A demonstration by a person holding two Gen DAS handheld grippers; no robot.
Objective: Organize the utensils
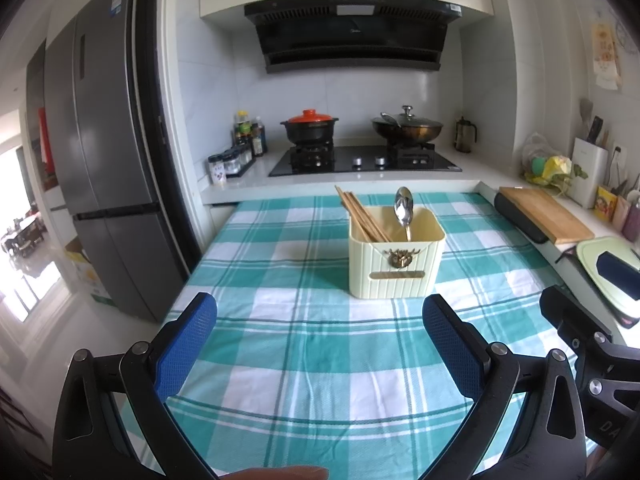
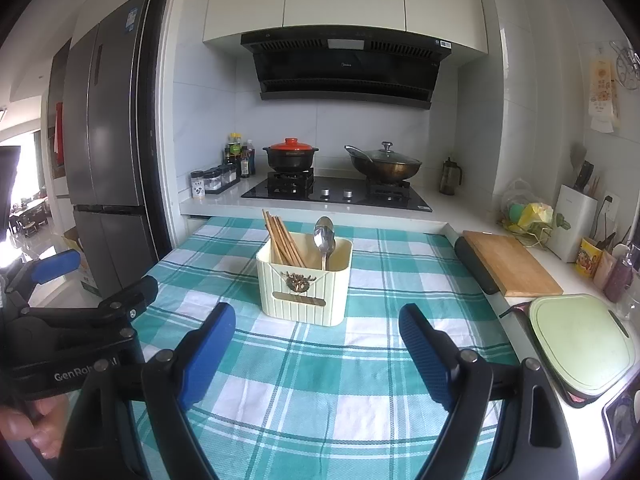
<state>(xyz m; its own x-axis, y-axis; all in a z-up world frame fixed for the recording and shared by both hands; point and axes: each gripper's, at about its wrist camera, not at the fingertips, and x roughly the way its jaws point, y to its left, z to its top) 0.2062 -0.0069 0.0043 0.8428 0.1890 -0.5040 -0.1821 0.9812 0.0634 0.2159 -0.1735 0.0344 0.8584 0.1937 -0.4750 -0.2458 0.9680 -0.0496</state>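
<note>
Inspection finding: the cream holder [image 1: 396, 258] stands upright on the checked cloth of the table [image 1: 304, 364], ahead of both my grippers. The chopsticks [image 1: 362, 216] lean in its left side, and the spoon [image 1: 403, 210] stands bowl up in its right side. No loose utensil shows on the cloth.

My left gripper [image 1: 320, 328] has its fingers spread wide and empty. My right gripper [image 2: 316, 336] is the same, wide and holding nothing. Both sit well short of the holder.

Judgement: the sorting looks complete or nearly so. The next move calls only for a check for stray pieces outside these views.
</note>
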